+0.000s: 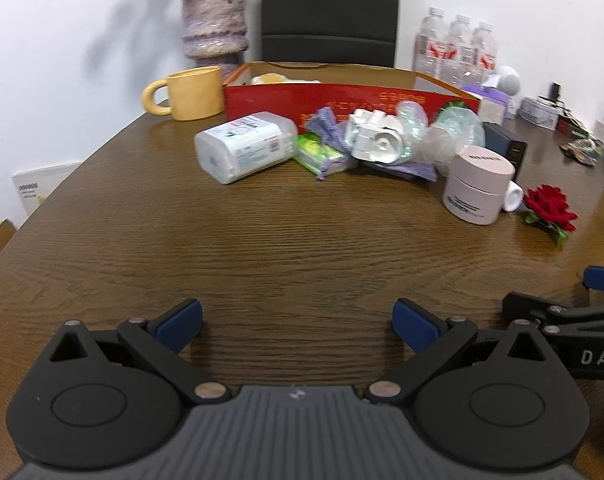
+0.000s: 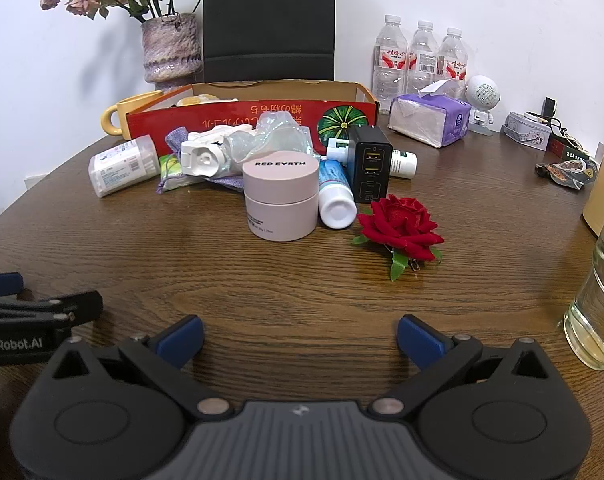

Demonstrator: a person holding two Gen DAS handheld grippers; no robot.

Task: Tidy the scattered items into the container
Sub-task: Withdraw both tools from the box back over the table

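The left gripper [image 1: 298, 320] hangs low over the wooden table [image 1: 262, 248], jaws spread wide with nothing between them. The right gripper [image 2: 300, 336] sits beside it at the same height, equally wide apart and empty; each shows at the edge of the other's view.

Ahead of the right gripper and a little to its right lies a red rose [image 2: 399, 224]. Just beyond, nearly straight ahead, stands a pink jar [image 2: 281, 198], with a white tube [image 2: 335, 196] and a black charger [image 2: 369, 164] close on its right. Left of the jar are a white plastic piece [image 2: 202, 158], crumpled clear wrap [image 2: 270, 136] and a cotton-swab box [image 2: 122, 166] on its side. Behind the whole cluster, farthest from both grippers, sits the red cardboard tray [image 2: 230, 120], its long side facing them.
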